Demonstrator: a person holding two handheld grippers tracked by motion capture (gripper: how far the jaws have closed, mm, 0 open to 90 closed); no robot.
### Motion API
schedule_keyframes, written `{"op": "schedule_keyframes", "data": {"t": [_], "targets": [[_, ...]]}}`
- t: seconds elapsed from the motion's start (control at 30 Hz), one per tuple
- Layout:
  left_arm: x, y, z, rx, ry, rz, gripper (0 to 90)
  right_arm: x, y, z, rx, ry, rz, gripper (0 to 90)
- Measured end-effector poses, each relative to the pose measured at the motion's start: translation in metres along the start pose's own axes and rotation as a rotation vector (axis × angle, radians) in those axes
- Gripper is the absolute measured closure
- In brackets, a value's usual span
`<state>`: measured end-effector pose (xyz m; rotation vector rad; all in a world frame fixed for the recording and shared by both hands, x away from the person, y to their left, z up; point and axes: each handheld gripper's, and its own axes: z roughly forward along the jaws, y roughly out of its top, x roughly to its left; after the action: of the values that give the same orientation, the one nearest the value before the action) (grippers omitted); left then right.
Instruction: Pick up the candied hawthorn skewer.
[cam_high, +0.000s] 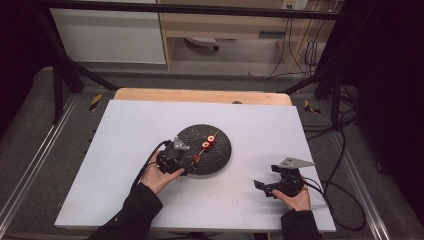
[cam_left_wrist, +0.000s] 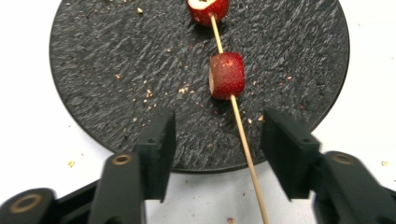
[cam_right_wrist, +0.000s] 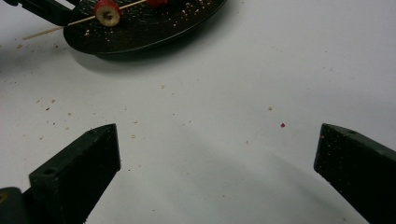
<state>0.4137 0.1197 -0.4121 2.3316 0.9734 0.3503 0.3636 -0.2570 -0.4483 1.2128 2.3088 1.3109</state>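
Left gripper view: showing thin wooden skewer (cam_left_wrist: 243, 135) lying between half-closed left gripper (cam_left_wrist: 217, 140) jaws, untouched | holding red fruit chunks (cam_left_wrist: 227, 75) on round black slate plate (cam_left_wrist: 107, 70) | right gripper (cam_right_wrist: 217, 163): gaping wide over white table (cam_right_wrist: 243, 93).

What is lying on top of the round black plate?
On the black plate lies a wooden skewer with red fruit pieces threaded on it, plus scattered crumbs. Its free end passes between the left gripper jaws, untouched.
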Motion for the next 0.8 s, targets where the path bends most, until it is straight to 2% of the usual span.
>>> {"op": "schedule_keyframes", "data": {"t": [0.4,0.8], "targets": [[-0.008,0.01,0.011,0.065,0.002,-0.007,68.2,0.0,0.0,0.0,0.001,0.005,0.003,1.3],[-0.013,0.016,0.015,0.102,0.018,-0.018,80.7,0.0,0.0,-0.001,0.004,0.007,0.005,1.3]]}}
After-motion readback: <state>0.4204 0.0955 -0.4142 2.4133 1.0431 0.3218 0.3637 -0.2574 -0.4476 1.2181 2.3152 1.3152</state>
